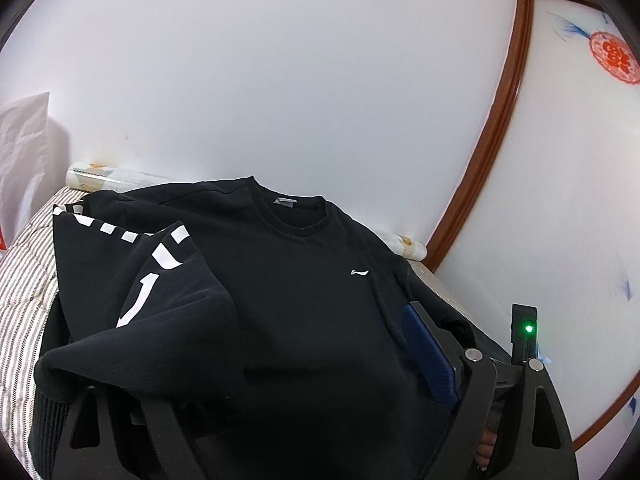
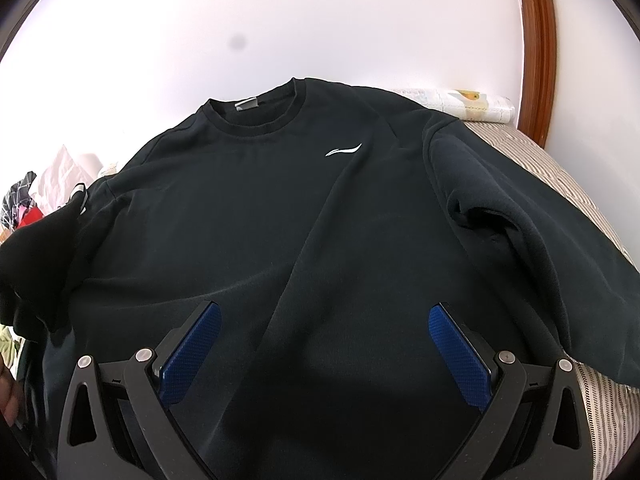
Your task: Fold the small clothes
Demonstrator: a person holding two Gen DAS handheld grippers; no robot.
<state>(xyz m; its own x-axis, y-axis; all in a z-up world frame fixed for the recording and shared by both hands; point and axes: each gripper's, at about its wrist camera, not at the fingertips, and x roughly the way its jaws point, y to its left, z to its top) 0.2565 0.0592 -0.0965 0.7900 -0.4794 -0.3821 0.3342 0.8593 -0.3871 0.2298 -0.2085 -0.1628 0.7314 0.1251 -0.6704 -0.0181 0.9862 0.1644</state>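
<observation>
Lying soft and floppy on the bed, the black sweatshirt looks easiest to grab by a sleeve edge, with the right gripper wide open above it and the left gripper open too, cloth draped over it.

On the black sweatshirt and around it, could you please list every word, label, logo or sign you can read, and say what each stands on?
No readable words anywhere.
Black sweatshirt, chest: white swoosh-like logo, no letters.
Grey neck label inside the collar: too small to read.
Sleeve: white stripe marks, not lettering.
Door panel: round red emblem with one character, too blurred to read.
</observation>
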